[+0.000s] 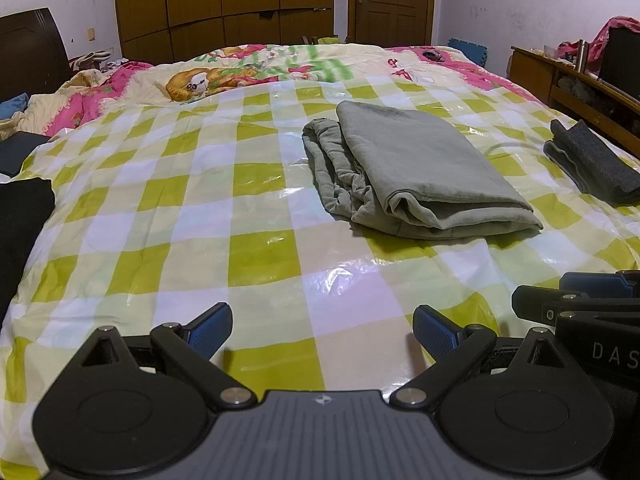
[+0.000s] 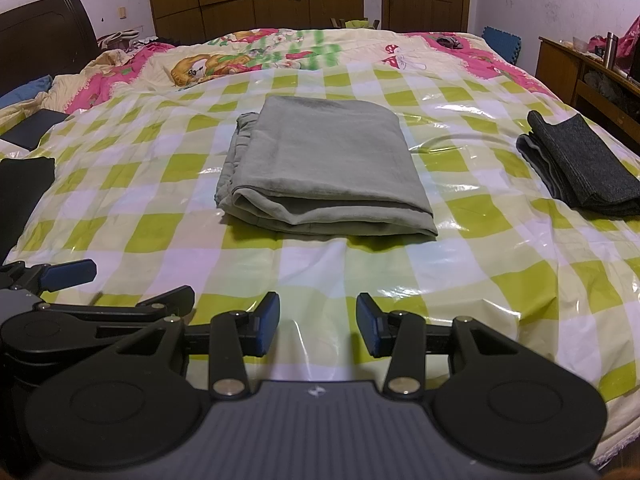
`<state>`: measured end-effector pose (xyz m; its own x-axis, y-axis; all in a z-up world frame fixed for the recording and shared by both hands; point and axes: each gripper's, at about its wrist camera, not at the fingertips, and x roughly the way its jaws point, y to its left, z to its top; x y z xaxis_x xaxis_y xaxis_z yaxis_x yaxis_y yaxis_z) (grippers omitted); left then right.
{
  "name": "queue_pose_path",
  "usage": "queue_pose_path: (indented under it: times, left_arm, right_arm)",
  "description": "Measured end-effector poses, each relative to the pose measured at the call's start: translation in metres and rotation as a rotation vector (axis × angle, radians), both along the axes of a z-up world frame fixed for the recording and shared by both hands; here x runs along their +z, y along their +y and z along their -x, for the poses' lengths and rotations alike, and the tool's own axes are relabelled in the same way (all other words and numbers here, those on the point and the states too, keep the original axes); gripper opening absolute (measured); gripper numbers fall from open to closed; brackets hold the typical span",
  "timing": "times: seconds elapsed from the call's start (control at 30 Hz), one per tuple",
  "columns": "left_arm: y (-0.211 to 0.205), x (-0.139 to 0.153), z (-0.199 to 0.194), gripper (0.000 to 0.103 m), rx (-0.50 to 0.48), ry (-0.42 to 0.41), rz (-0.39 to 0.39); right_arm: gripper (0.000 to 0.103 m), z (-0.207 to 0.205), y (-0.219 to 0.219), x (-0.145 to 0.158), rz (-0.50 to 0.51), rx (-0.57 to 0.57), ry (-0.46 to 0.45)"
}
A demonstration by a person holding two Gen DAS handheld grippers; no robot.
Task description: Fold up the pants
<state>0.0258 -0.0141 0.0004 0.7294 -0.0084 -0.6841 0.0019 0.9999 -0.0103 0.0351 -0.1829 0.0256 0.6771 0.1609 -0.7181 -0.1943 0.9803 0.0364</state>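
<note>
Left wrist view: left gripper (image 1: 322, 330) sitting wide open, blue pads (image 1: 210, 330) spread, nothing between them, hovering over the near edge of the checkered plastic sheet (image 1: 192, 200). Not touching any cloth. Right gripper (image 1: 592, 304) poking in at the right edge, just beside the left one; only part of it showing here, so no telling its jaws from this side. Grey-green pants (image 1: 416, 168) lying folded into a compact rectangle ahead and to the right of centre, resting flat on the sheet, bunched layers showing along their left side. Well apart from both grippers. Dark grey folded garment (image 1: 596, 164) lying farther right near the sheet's edge, apart from the pants. Black cloth (image 1: 24, 232) hanging in at the left border. Cartoon-print quilt (image 1: 248, 68) covering the far half of the bed, wooden wardrobe (image 1: 224, 0) and door (image 1: 390, 0) standing behind.

Right wrist view: right gripper (image 2: 318, 324) also standing open, pads (image 2: 266, 324) parted with only bare sheet (image 2: 520, 280) between them. Left gripper (image 2: 72, 276) showing at the left edge, near and slightly ahead. Pants (image 2: 324, 168) lying straight ahead, centred, folded edge facing the camera, clear of the fingertips. Dark grey garment (image 2: 580, 164) sitting to the right, black cloth (image 2: 24, 192) to the left, both separate from the pants. Wooden desk (image 2: 580, 76) standing along the right wall.
</note>
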Motion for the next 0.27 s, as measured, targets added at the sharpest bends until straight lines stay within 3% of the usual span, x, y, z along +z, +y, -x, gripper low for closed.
queue_pose_path:
  times: [0.27]
  left_arm:
    - [0.0013, -0.0013, 0.0002, 0.103, 0.001, 0.001, 0.001]
  right_arm:
    - [0.044, 0.0002, 0.0000, 0.0003, -0.003, -0.001, 0.000]
